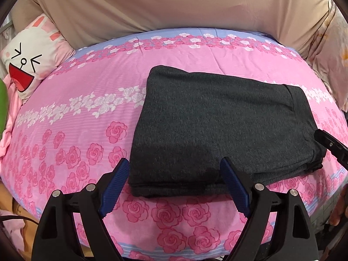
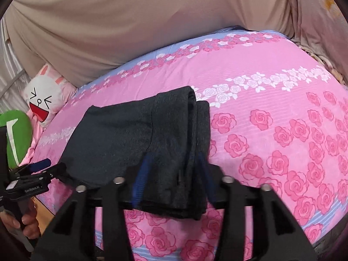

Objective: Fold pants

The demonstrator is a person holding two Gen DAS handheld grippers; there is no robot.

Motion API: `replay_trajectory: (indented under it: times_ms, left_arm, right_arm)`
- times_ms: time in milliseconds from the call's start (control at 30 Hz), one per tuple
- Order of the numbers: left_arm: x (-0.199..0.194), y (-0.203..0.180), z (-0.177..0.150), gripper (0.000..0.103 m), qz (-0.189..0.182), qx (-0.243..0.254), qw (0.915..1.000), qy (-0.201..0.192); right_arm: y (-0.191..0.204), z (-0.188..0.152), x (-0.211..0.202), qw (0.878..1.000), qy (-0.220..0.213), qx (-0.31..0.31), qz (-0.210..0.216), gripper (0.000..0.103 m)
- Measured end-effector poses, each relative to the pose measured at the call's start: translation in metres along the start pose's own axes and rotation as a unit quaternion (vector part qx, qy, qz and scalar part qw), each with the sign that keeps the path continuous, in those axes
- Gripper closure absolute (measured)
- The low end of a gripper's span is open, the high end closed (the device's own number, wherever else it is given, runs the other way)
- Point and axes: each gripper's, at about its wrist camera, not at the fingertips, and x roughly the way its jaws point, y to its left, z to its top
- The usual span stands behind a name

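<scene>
Dark grey pants [image 1: 217, 126] lie folded into a thick rectangle on the pink rose-print bedsheet [image 1: 71, 117]. My left gripper [image 1: 175, 161] is open wide over the near left corner of the pants, blue pads on either side of the front edge, not pressing. In the right wrist view the pants [image 2: 134, 134] reach in from the left. My right gripper [image 2: 174, 156] hangs over their near right end. Its blurred blue fingers [image 2: 141, 178] stand apart with the stacked layers between them, and I see no squeeze. The right gripper's black tip [image 1: 330, 148] also shows beside the pants' right end.
A white rabbit-face pillow [image 1: 28, 65] and a green cushion [image 2: 17, 134] sit at the bed's left. Beige cloth [image 1: 174, 4] hangs behind the bed. A hand [image 2: 28, 224] holds the left gripper [image 2: 39, 167]. The bed's front edge [image 1: 174, 248] is close below.
</scene>
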Motion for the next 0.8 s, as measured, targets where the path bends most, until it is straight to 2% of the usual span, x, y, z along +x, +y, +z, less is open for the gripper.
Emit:
replay_trajectory:
  times_ms: [100,167,233,267,300,333,433,467,500,567,600,667,733,800]
  left_arm:
    - [0.001,-0.002,0.0,0.019,0.002,-0.001,1.0,0.002]
    - [0.001,-0.002,-0.001,0.019,0.003,0.0,1.0,0.001]
    - [0.001,-0.002,0.0,0.019,0.003,-0.002,1.0,0.001]
    - [0.002,-0.001,0.0,0.019,0.001,-0.004,1.0,0.002]
    - [0.002,0.001,0.001,0.019,-0.002,-0.008,0.9999,0.005]
    - [0.001,0.002,0.001,0.019,-0.003,-0.011,0.9999,0.006]
    - [-0.003,0.005,0.001,0.019,0.002,-0.014,0.9999,-0.002]
    - [-0.003,0.006,0.001,0.019,0.002,-0.015,0.9999,-0.003]
    - [-0.001,0.006,0.001,0.019,0.002,-0.015,0.9999,-0.003]
    - [0.006,0.006,0.001,0.019,0.001,-0.017,0.9998,0.006]
    - [0.011,0.006,0.0,0.019,-0.003,-0.02,0.9997,0.013]
    - [0.014,0.006,0.0,0.019,-0.001,-0.02,0.9996,0.018]
    - [0.014,0.006,0.0,0.019,0.0,-0.018,0.9997,0.016]
    - [0.014,0.006,0.001,0.019,-0.003,-0.019,0.9997,0.015]
  right_arm:
    - [0.0,-0.001,0.012,1.0,0.012,0.003,0.016,0.057]
    - [0.004,-0.001,0.021,0.999,0.022,0.0,0.031,0.066]
    - [0.011,0.003,0.027,0.999,0.018,-0.019,0.023,0.074]
    - [0.016,0.009,0.022,0.999,0.008,-0.027,0.028,0.085]
    - [0.02,0.014,0.011,0.999,-0.007,-0.025,0.046,0.089]
    - [0.027,0.021,-0.007,0.997,-0.033,-0.026,0.063,0.09]
    - [0.049,0.028,-0.047,0.991,-0.087,-0.06,0.079,0.09]
    - [0.048,0.027,-0.046,0.991,-0.087,-0.062,0.076,0.09]
    - [0.039,0.021,-0.029,0.995,-0.064,-0.055,0.061,0.089]
    - [0.014,0.006,0.018,0.999,0.008,-0.032,0.012,0.087]
    - [-0.003,-0.003,0.03,1.0,0.019,0.005,0.013,0.08]
    - [-0.011,-0.003,0.019,0.998,0.005,0.039,0.046,0.078]
    - [-0.004,0.004,0.001,0.999,-0.023,0.017,0.019,0.078]
    - [0.001,0.009,-0.005,1.0,-0.018,0.0,0.003,0.073]
